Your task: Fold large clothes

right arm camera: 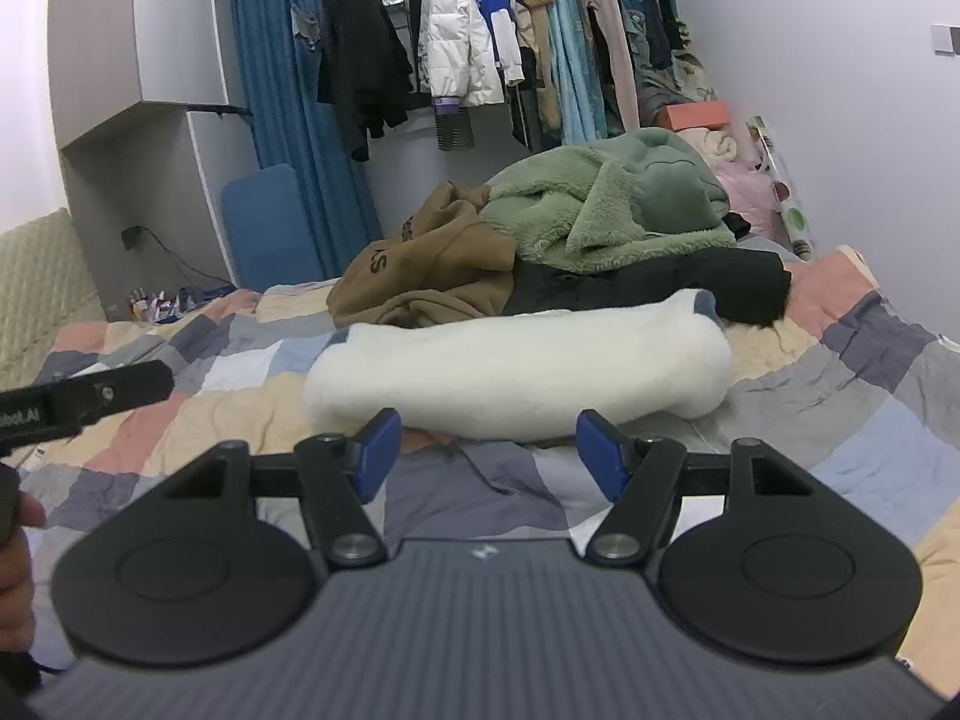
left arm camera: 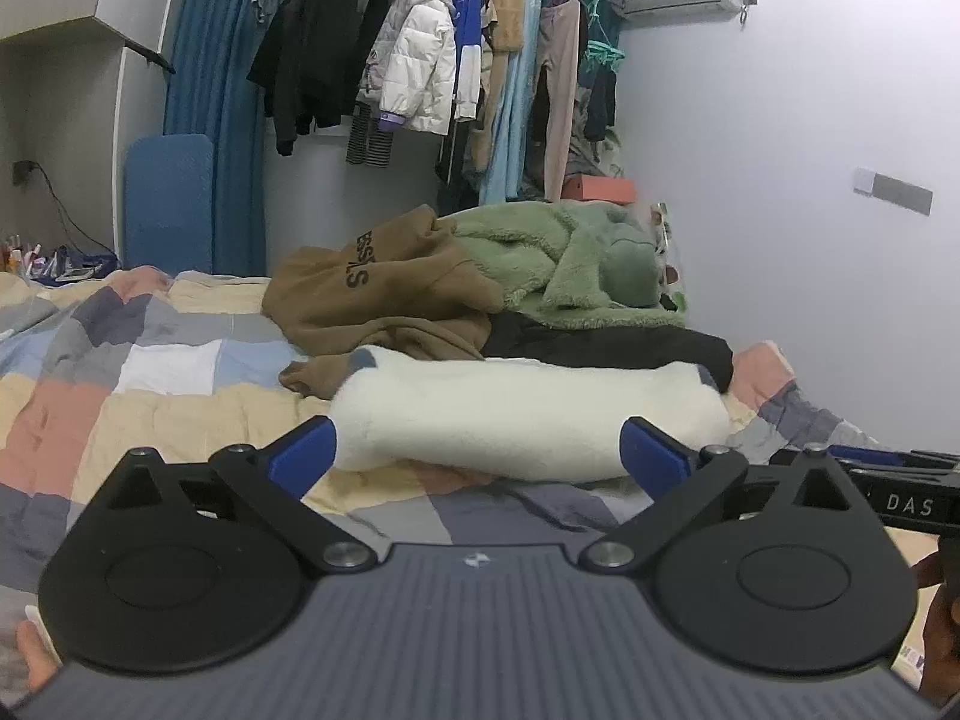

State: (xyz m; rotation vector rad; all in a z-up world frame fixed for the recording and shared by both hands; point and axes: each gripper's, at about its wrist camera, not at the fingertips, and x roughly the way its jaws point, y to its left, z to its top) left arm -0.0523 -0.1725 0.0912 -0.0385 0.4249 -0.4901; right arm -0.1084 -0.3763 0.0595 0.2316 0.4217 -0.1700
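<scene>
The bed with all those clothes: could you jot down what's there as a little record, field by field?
surface: patchwork quilt in peach, grey and blue squares
nearest item: white fluffy folded bundle, lying crosswise on the quilt
behind it: brown hoodie with dark lettering, black garment, green fleece garment heaped on top
left gripper: jaws open, empty, just short of the bundle
right gripper: jaws open, empty
background: rail of hanging clothes including a white puffer jacket
</scene>
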